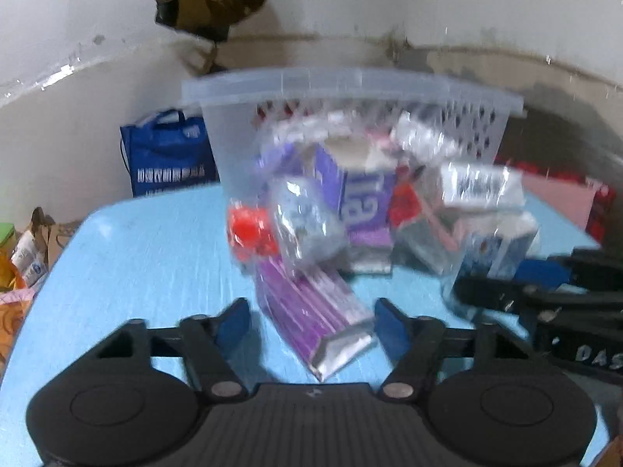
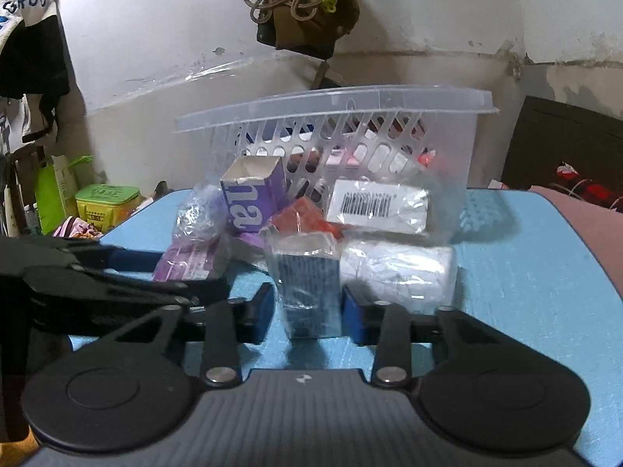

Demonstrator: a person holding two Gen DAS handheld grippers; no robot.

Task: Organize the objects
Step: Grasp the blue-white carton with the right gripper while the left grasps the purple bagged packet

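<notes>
1. The right gripper is sitting with its jaws apart on either side of a blue packet wrapped in clear film, which is standing on the blue table at the near edge of the pile. Whether the pads are touching it yet, I cannot tell.
2. To my eye the step in hand is picking this packet for the basket, which is standing just behind the pile, its rim higher than everything in front of it.
3. Doing it well probably means closing squarely on the packet's sides, since the film looks slippery, then lifting straight up before carrying it over the rim.
4. The left gripper is also wide apart, holding nothing, with a purple pouch lying flat on the table between and ahead of its fingers; that view is blurred.
5. Crowding the blue packet: a white wrapped bundle just beside it on the right, a red packet behind, a barcoded packet leaning above, and a purple carton standing open-topped to the left.
6. The left gripper is reaching in close beside the right one, so the two could be knocking each other.
7. Dragging the packet sideways would likely be toppling its neighbours.
</notes>
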